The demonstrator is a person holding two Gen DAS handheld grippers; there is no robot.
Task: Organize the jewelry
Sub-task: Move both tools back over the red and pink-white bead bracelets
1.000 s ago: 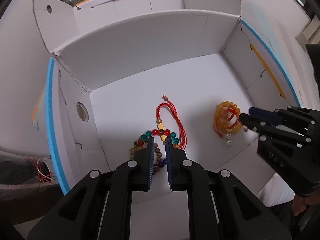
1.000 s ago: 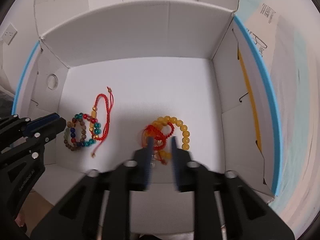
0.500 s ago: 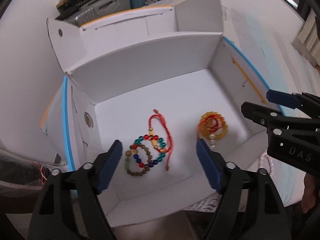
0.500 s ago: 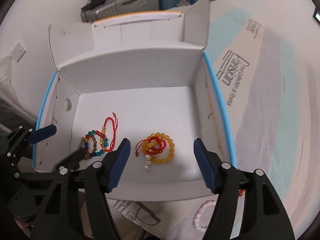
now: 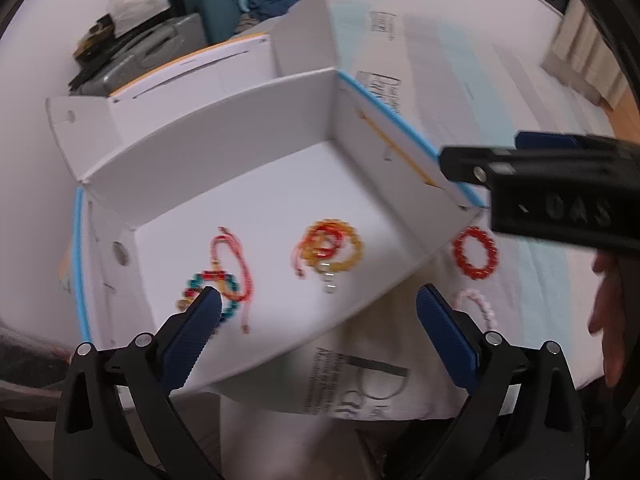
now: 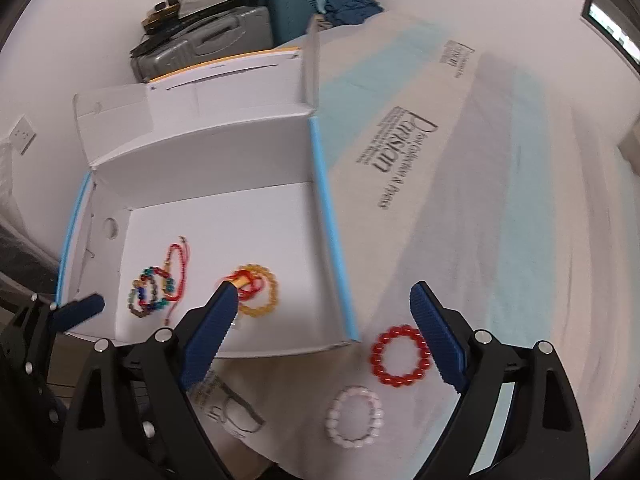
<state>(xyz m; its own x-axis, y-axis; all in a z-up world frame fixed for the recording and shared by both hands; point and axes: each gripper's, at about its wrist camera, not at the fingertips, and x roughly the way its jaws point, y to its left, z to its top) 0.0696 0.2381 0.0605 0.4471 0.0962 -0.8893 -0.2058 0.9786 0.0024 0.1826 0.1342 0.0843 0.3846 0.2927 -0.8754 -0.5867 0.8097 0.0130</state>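
An open white box [image 5: 224, 152] [image 6: 208, 152] holds a multicoloured bead bracelet [image 5: 200, 284] [image 6: 150, 292], a red cord bracelet [image 5: 232, 256] [image 6: 178, 256] and an amber bead bracelet with red cord [image 5: 332, 248] [image 6: 256, 288]. Outside the box, on the sheet, lie a red bead bracelet [image 5: 476, 254] [image 6: 400, 356] and a pink bead bracelet [image 5: 478, 308] [image 6: 354, 416]. My left gripper [image 5: 318, 320] is open and empty above the box's near edge. My right gripper [image 6: 324, 320] is open and empty above the box's right corner, near the red bracelet.
The box stands on a white and pale blue printed sheet [image 6: 460, 160]. Suitcases and clutter [image 6: 224, 28] stand behind the box by the wall. A wall socket [image 6: 22, 134] is at the left. A printed paper [image 6: 228, 404] lies at the box's front.
Both grippers opened, let go of the bracelets in the box and drew back and up. Both views swung right, bringing the red and pink bracelets into sight.
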